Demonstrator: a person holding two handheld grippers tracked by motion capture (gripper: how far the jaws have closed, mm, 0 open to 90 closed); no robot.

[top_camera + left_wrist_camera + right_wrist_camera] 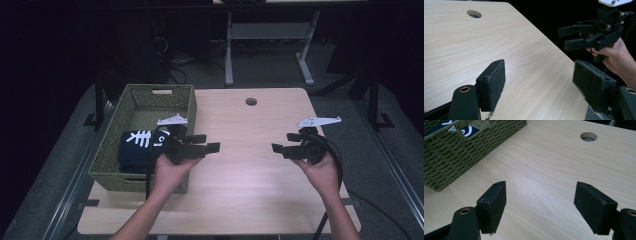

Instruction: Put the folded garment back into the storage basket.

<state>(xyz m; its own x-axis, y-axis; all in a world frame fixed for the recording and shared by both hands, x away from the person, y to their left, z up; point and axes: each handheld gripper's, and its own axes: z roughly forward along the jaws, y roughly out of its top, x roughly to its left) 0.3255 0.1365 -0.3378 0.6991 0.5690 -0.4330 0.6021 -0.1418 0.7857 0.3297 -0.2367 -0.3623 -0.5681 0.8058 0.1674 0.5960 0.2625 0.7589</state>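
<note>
dim, slightly soft, dark surroundings

Setting: a lab or test room, not a home. The light wood worktop (260, 115) has a round cable hole (251, 101) near its far edge, as on an office desk. Beyond that edge stands a second desk's grey metal frame (270, 35) on a grey floor, with loose cables (175, 62) to the left of the frame. The surroundings are dark, probably black curtains. Metal rails (75, 185) flank the worktop.
</note>
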